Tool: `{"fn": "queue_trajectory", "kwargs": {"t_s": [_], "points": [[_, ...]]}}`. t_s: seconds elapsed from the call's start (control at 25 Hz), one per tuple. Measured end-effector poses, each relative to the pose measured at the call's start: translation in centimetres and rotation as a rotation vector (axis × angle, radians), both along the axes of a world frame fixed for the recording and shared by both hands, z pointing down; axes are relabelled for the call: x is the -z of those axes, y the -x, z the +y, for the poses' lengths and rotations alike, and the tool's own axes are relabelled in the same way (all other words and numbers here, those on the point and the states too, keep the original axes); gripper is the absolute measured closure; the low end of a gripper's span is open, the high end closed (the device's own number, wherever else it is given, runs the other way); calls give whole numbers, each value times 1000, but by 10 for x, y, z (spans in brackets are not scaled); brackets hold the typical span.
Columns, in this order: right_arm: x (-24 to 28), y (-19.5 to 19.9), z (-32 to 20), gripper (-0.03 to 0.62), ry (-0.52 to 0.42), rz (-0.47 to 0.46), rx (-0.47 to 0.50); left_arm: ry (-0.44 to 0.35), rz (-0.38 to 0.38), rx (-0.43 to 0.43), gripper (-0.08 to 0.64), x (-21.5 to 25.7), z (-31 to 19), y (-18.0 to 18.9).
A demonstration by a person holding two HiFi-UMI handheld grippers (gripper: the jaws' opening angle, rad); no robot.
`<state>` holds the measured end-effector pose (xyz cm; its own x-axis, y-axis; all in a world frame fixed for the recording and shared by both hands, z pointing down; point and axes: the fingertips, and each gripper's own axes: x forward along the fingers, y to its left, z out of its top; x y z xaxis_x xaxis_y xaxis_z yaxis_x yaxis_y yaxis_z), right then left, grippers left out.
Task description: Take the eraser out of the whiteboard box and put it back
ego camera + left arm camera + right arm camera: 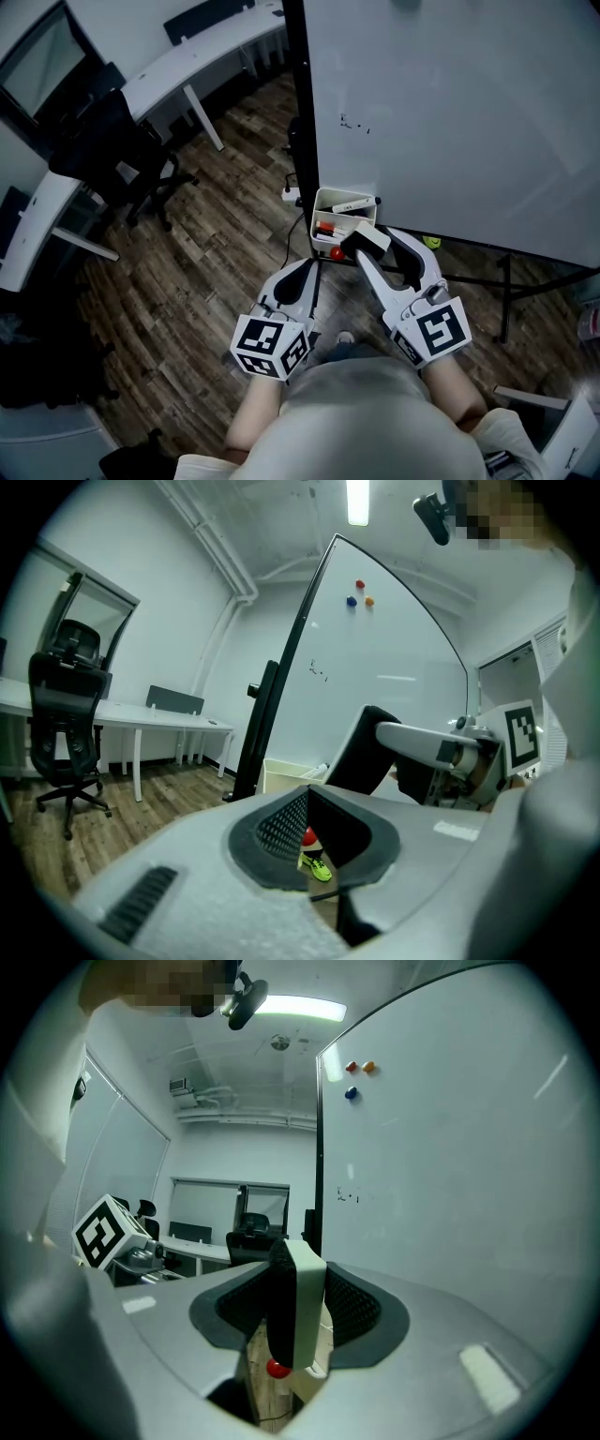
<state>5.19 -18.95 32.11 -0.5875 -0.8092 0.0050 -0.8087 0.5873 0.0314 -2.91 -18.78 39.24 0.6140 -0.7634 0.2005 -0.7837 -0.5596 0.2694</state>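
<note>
Right tool [370,251] clamping eraser [364,239] between pads, hovering just at whiteboard box [318,208], eraser clear of it. Left tool [302,277] sitting closed, empty. Likely entering put-back step: next move needing eraser lining up over box opening, lowering beside markers [354,203], then releasing.

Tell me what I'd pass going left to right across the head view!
black office chair → left gripper → eraser, held in the right gripper → small yellow-green thing on the floor
</note>
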Motion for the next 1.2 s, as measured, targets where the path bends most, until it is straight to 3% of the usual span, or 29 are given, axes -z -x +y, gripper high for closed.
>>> {"fn": "queue_trajectory", "kwargs": {"t_s": [1.2], "points": [[-39,-5,-49,412,68,28,79,19,-22,48,555,-16,-42,-12]]}}
